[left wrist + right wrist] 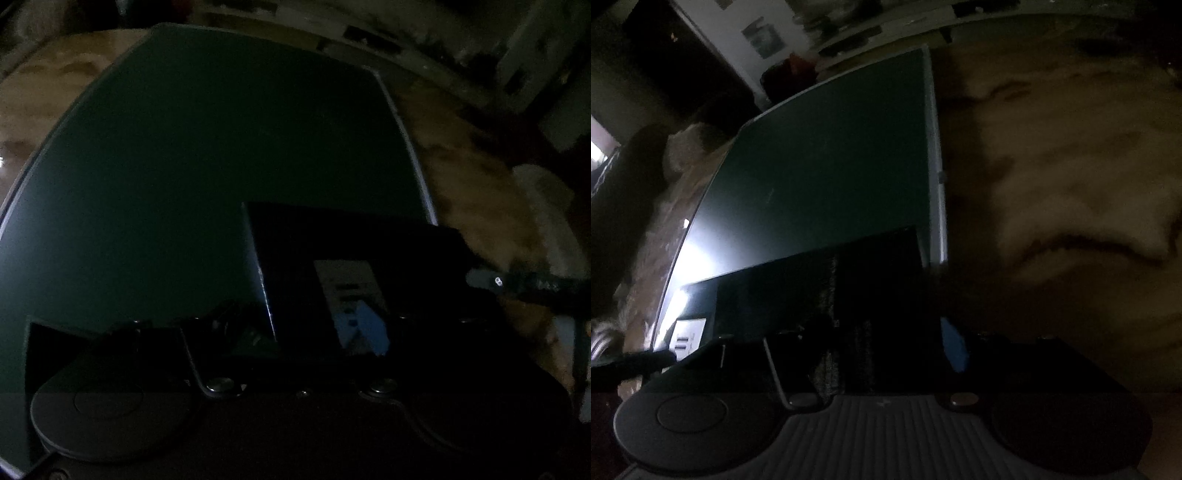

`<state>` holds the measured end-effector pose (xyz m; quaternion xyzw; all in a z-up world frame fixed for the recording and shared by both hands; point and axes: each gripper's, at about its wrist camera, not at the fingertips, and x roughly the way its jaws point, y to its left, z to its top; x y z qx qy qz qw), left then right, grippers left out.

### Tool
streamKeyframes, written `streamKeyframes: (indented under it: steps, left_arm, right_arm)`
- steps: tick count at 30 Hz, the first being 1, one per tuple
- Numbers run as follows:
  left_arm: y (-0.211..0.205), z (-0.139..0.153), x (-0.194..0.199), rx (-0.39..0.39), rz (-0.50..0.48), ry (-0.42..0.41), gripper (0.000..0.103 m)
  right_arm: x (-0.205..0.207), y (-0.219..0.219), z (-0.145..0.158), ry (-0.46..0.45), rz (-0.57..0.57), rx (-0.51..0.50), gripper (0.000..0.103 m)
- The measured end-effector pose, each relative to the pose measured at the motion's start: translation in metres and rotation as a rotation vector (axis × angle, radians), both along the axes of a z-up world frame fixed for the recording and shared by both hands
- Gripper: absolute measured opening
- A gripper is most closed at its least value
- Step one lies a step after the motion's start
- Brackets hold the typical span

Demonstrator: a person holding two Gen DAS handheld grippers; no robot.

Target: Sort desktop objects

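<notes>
Left gripper [295,328] and right gripper [871,354] flank a black box [369,251] on the green mat [184,166]; too dark to tell their grip.

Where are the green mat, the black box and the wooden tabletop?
green mat [203,147]: left wrist view, its bare middle.
black box [332,232]: left wrist view, its top face.
wooden tabletop [1071,166]: right wrist view, bare wood.

Dark green mat [207,147] with pale edging, mottled brown-and-tan tabletop [1071,177], black book [351,236] with blue-and-grey label.
</notes>
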<state>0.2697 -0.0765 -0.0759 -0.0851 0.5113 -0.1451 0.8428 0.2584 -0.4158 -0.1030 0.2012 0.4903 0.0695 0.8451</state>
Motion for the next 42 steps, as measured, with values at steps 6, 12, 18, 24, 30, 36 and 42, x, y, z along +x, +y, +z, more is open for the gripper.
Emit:
streamKeyframes:
  steps: [6,12,18,24,30,36,42]
  left_arm:
    - [0.005,0.004,0.000,0.022,0.012,-0.026,0.062]
    - [0.019,0.020,-0.008,0.055,0.021,-0.059,0.063]
    - [0.049,0.034,-0.026,0.101,0.049,-0.060,0.063]
    - [0.083,0.053,-0.053,0.162,0.091,-0.061,0.064]
    - [0.107,0.060,-0.075,0.206,0.112,-0.040,0.065]
    - [0.120,0.054,-0.089,0.216,0.116,-0.033,0.066]
    - [0.127,0.037,-0.086,0.211,0.118,-0.018,0.065]
  right_arm:
    - [-0.013,0.011,0.006,-0.032,-0.005,-0.007,0.065]
    - [-0.031,0.036,0.029,-0.057,-0.006,-0.011,0.065]
    - [-0.051,0.080,0.051,-0.043,0.015,-0.044,0.066]
    - [-0.079,0.125,0.068,-0.018,0.068,-0.051,0.066]
    - [-0.099,0.156,0.072,0.016,0.121,-0.054,0.066]
    - [-0.108,0.172,0.064,0.032,0.131,-0.079,0.066]
    - [-0.108,0.180,0.062,0.029,0.114,-0.089,0.067]
